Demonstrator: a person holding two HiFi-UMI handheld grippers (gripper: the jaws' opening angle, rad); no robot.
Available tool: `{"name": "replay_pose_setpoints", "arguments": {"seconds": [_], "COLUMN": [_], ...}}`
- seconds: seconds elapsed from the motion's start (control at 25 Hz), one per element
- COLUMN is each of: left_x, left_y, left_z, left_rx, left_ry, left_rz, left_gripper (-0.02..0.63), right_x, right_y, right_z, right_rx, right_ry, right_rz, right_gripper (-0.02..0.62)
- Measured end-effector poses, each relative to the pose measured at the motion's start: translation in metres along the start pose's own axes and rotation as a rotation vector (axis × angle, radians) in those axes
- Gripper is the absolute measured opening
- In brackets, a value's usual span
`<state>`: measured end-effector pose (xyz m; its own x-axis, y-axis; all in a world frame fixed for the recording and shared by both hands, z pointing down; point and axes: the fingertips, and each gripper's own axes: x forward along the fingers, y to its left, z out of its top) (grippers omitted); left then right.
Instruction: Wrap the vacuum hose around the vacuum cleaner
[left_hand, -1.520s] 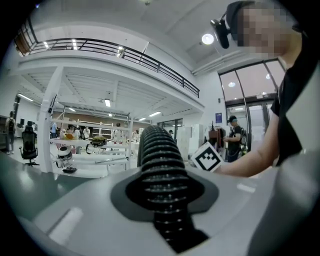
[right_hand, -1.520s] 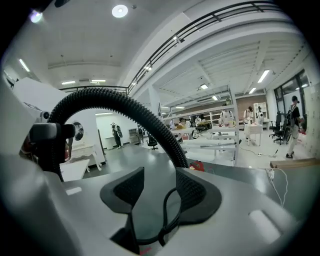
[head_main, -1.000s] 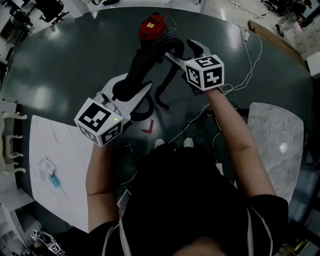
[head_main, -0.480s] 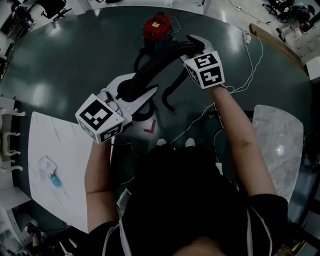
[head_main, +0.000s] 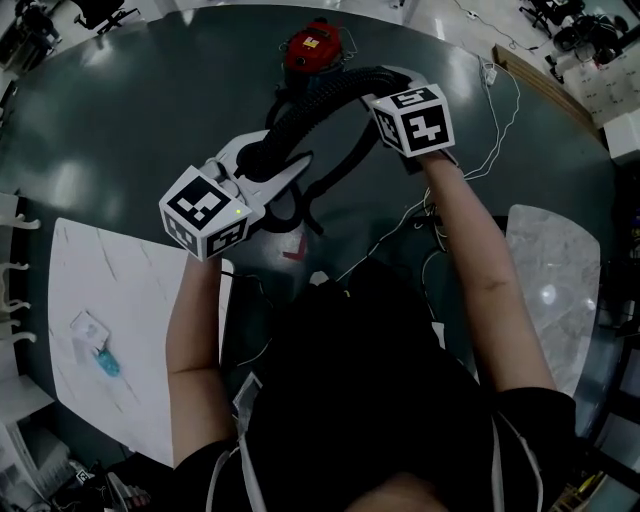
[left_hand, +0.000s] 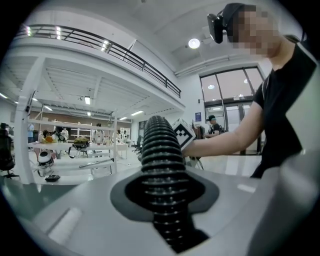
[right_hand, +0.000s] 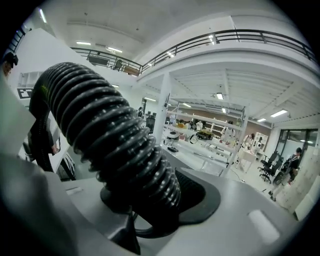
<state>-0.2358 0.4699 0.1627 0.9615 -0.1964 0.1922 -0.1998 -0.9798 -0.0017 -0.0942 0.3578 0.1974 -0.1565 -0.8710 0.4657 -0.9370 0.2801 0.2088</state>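
Note:
The red vacuum cleaner (head_main: 312, 48) stands at the far side of the round dark table (head_main: 120, 120). Its black ribbed hose (head_main: 310, 112) arches between both grippers. My left gripper (head_main: 268, 165) is shut on the hose (left_hand: 161, 165), which runs straight out between its grey pads. My right gripper (head_main: 386, 82), just right of the vacuum, has the hose (right_hand: 115, 140) between its jaws. These jaws are closing, and the hose lies slantwise against the pads. A lower loop of hose (head_main: 335, 180) hangs down to the table between the grippers.
Thin white cables (head_main: 480, 165) trail across the table's right side. A white marble slab (head_main: 110, 320) with a small packet (head_main: 92, 335) lies at the left, another slab (head_main: 560, 270) at the right. A small red mark (head_main: 293, 253) sits near me.
The right gripper closed around the hose and lifted it towards the vacuum. The left gripper moved up and forward with its hose section. The hose now arches between them.

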Motion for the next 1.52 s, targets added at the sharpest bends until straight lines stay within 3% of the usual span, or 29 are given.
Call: {"name": "replay_pose_setpoints", "arguments": {"seconds": [0.2,0.52,0.76,1.28,1.52], "left_x": [0.006,0.018,0.045,0.112,0.126], "left_y": [0.01,0.039,0.062,0.107,0.116], "left_z": [-0.007,-0.023,-0.027,-0.022,-0.025], "left_rx": [0.041,0.016,0.024,-0.038,-0.085], "left_ry": [0.013,0.008,0.005,-0.025,-0.056], "left_rz": [0.016,0.086,0.127,0.195,0.234], "left_gripper": [0.126,0.14,0.223,0.313,0.321], "right_x": [0.002,0.038,0.066,0.11,0.128], "right_y": [-0.007,-0.018,-0.042,-0.112,-0.14], "right_z": [-0.005,0.004,0.008,-0.016,-0.021], "right_rx": [-0.033,-0.071,-0.075,0.032,0.041], "right_ry": [0.06,0.109,0.124,0.198,0.211], "right_rz": [-0.02,-0.024,-0.022,-0.016,0.005], "right_gripper": [0.183,0.179,0.179,0.178,0.178]}}
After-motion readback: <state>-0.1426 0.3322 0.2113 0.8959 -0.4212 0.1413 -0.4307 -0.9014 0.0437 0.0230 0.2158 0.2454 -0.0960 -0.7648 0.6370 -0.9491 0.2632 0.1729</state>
